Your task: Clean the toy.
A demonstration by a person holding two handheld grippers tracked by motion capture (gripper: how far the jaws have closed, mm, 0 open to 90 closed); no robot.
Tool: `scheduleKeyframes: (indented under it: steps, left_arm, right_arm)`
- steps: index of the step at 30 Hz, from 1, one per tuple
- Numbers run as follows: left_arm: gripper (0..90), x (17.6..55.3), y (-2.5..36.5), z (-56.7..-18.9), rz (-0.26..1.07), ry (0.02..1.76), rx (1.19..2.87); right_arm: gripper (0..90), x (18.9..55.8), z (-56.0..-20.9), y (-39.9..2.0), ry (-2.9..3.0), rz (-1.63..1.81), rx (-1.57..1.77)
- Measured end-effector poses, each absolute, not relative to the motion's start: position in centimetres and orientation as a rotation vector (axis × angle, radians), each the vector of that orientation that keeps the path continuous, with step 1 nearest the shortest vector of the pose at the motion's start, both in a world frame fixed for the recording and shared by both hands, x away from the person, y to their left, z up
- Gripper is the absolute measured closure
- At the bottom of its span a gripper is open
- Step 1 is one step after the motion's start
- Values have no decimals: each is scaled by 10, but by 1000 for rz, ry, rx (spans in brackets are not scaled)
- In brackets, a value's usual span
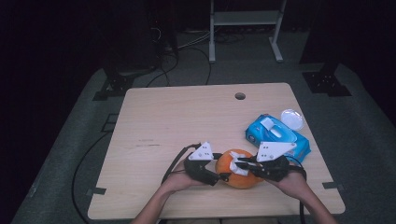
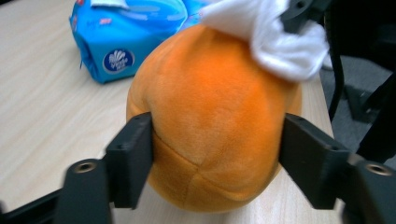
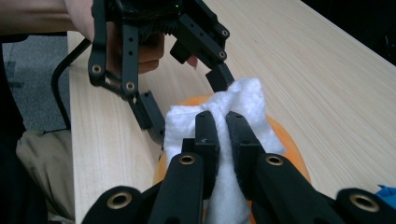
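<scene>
On the wooden tabletop (image 1: pixel 187 116), near its front edge, an orange plush ball (image 2: pixel 215 126) sits clamped between the left gripper's (image 2: pixel 215 154) jaws. A blue wet-wipes pack (image 1: pixel 278 136) lies just behind it. The right gripper (image 3: pixel 222 126) pinches a white wipe (image 3: pixel 245 100) against the ball's top.

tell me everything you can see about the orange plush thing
The orange plush is a rounded, pumpkin-like soft toy with short velvety fabric and stitched seams meeting low on its side. It sits on the wooden table near the front edge. The left gripper has one black jaw pressed against each flank. A white cloth, pinched by the right gripper, lies on its top. The blue wipes pack lies close behind it.
</scene>
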State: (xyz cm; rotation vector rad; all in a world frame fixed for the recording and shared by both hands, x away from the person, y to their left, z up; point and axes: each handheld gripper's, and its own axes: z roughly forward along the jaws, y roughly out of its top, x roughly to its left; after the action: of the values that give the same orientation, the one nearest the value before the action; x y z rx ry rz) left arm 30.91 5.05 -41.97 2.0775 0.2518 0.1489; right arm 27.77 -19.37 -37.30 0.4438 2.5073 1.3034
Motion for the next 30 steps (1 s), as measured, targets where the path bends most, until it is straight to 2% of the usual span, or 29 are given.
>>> scheduleKeyframes:
  steps: [7,14,16,17,19,21,23,24,26,30]
  left_arm:
    - [332,298,44,-418,229,123,2151]
    - [344,301,50,-425,193,157,2134]
    - [271,304,48,-424,165,194,2113]
    - [271,306,46,-422,136,247,2092]
    - [170,309,43,-421,89,319,2056]
    - [154,309,39,-421,63,348,2050]
    - [168,307,36,-423,109,336,2061]
    - [217,307,37,-424,117,333,2053]
    - [254,309,40,-426,114,344,2052]
    - [260,311,47,-431,114,343,2062]
  right_arm:
    - [838,282,-376,-162,2538,1295,369]
    - [837,286,-375,-189,2492,1320,482]
    - [838,286,-376,-198,2475,1363,531]
    - [838,286,-377,-200,2469,1363,540]
    - [838,285,-380,-199,2477,1397,550]
    - [838,283,-381,-193,2484,1391,523]
    - [837,282,-381,-191,2485,1385,519]
    - [838,282,-380,-192,2481,1380,517]
    - [838,284,-381,-204,2461,1396,545]
    - [837,285,-384,-220,2447,1397,610]
